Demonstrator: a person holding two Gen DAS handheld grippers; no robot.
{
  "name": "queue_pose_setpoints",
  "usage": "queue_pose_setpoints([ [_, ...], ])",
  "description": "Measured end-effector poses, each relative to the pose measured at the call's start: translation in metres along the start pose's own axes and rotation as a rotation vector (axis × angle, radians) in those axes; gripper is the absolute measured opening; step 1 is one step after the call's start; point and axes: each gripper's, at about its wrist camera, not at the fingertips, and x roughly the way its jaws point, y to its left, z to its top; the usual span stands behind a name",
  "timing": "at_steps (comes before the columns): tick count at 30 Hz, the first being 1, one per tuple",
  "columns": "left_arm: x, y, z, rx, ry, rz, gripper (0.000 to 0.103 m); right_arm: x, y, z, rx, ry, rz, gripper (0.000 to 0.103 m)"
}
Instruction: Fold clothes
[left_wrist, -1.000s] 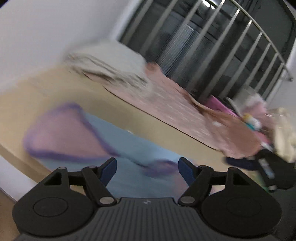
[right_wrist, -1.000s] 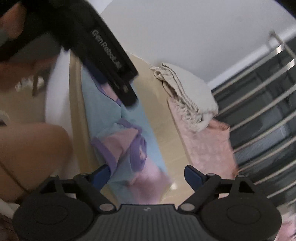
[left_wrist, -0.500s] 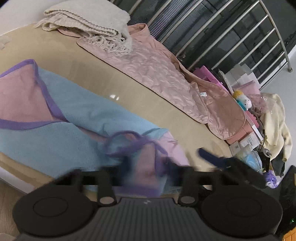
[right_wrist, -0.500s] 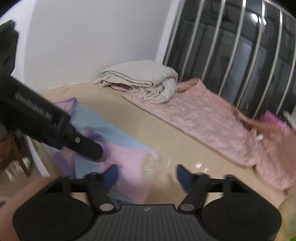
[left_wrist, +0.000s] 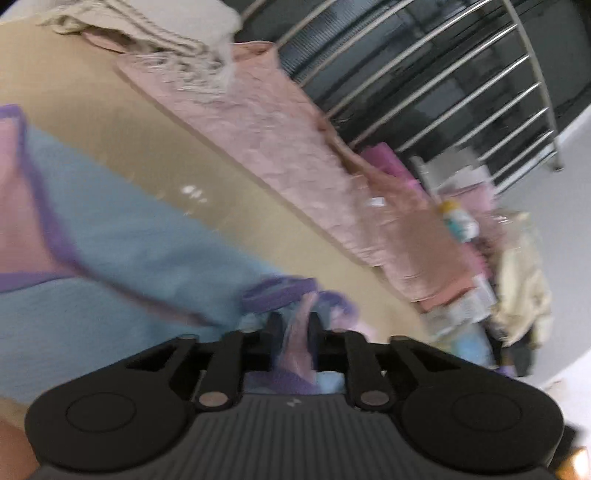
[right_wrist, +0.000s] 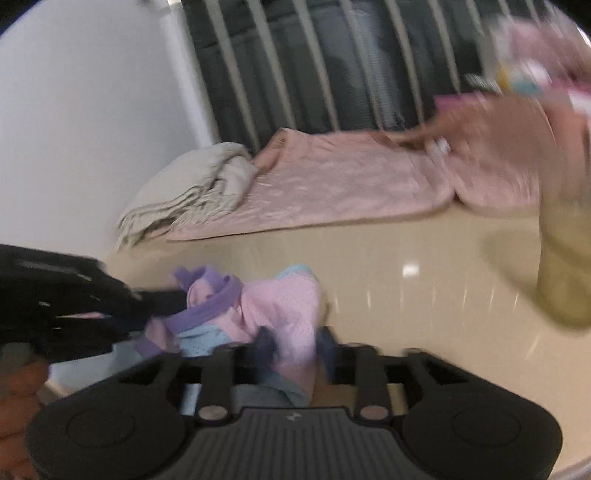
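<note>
Half a second ago both sets of jaws stood apart over the garment; now both have been closing, and each has cloth between its fingers. That reads as the grasp made and the fold about to start — a judgement, not a thing seen.

The blue, pink and purple-trimmed garment (left_wrist: 122, 258) lies on the near part of the beige table (left_wrist: 92, 122), spreading off to the left, its right end bunched up. The left gripper (left_wrist: 293, 325) has narrowed to a slim gap and pinches a pink fold of that bunched end, with the purple trim just beyond its tips. To its right, the right gripper (right_wrist: 293, 341) stands somewhat wider and clamps a thicker wad of pink and blue cloth at the same end; the left gripper's black body shows just left of it there.

Farther back lie a folded cream blanket (right_wrist: 192, 192) on the left and a pink quilted piece (right_wrist: 332, 184) to its right, well apart from the garment.
</note>
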Motion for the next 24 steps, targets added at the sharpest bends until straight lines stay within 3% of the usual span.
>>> queue_pose_setpoints([
  [1,-0.004,0.001,-0.002,0.013,-0.003,-0.005,0.046,-0.006,0.001,0.004,-0.021,-0.031,0.002,0.06],
  [2,-0.009,0.002,-0.003,0.028,-0.013,-0.004,0.057,-0.011,-0.001,0.011,-0.017,-0.062,0.014,0.062],
  [4,-0.017,0.001,-0.006,0.058,-0.041,0.026,0.058,-0.007,-0.007,0.028,0.015,-0.063,0.044,0.061],
  [7,-0.018,-0.001,-0.009,0.09,-0.056,0.075,0.058,0.025,-0.008,0.044,-0.021,0.022,0.056,0.058],
  [10,-0.017,-0.004,-0.014,0.143,-0.053,0.114,0.057,0.066,-0.006,0.047,-0.049,0.158,0.025,0.006],
  [13,-0.02,-0.009,-0.018,0.213,-0.057,0.149,0.055,0.074,-0.021,0.048,0.083,0.161,0.044,0.005],
  [15,-0.02,-0.009,-0.018,0.214,-0.063,0.153,0.055,0.065,-0.029,0.045,0.137,0.125,0.058,0.011],
  [16,-0.022,-0.009,-0.018,0.21,-0.068,0.154,0.055,0.054,-0.029,0.043,0.137,0.093,0.055,0.017],
  [17,-0.025,-0.008,-0.017,0.208,-0.078,0.157,0.056,0.042,-0.03,0.04,0.137,0.06,0.051,0.032],
  [18,-0.03,-0.007,-0.016,0.207,-0.092,0.157,0.056,0.033,-0.031,0.037,0.121,0.03,0.048,0.035],
  [19,-0.037,-0.006,-0.015,0.213,-0.119,0.15,0.056,0.025,-0.029,0.033,0.074,0.012,0.045,0.033],
  [22,-0.063,-0.001,-0.012,0.21,-0.21,0.178,0.059,0.014,-0.011,0.015,-0.08,0.051,0.025,0.011],
  [24,-0.081,0.004,-0.01,0.181,-0.276,0.267,0.06,0.012,0.001,0.008,-0.162,0.098,0.012,0.012],
])
